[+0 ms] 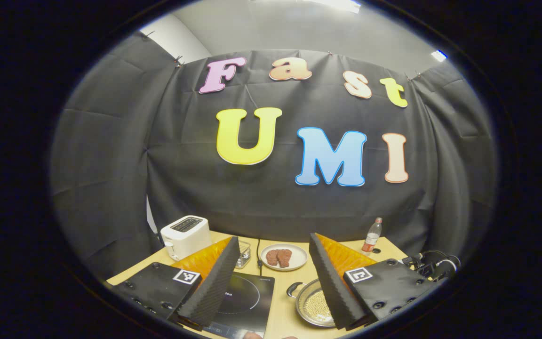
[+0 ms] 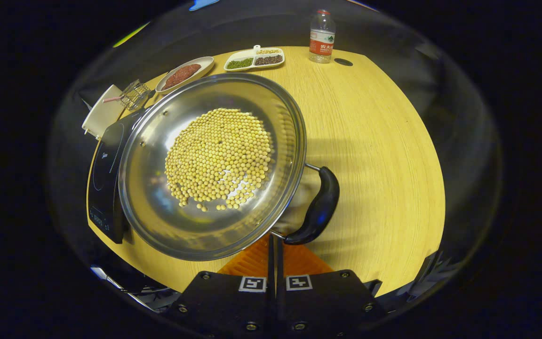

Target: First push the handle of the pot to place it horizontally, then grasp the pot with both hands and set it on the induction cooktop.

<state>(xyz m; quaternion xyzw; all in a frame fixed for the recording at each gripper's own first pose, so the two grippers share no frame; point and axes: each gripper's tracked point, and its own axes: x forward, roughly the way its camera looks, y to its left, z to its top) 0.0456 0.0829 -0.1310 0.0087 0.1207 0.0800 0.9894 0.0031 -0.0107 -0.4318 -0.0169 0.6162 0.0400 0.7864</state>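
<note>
Wood-grain table (image 2: 384, 141) (black-draped booth) bears pot (image 2: 158, 207) beside cooktop (image 2: 104, 188).

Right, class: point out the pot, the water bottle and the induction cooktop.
pot (image 2: 158, 207), right gripper view, bare steel inside wall.
water bottle (image 2: 322, 42), right gripper view, on its label.
induction cooktop (image 1: 247, 301), left gripper view, dark glass top.

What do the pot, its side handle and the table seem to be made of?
Pot: probably stainless steel, polished; its inside wall is silvery and mirrors the light.
Handle: looks like dark plastic, smooth and slightly glossy, fixed on thin metal rods; the exact material is uncertain.
Table: wood or a wood-look laminate, matte, with pale yellow grain lines.
</note>
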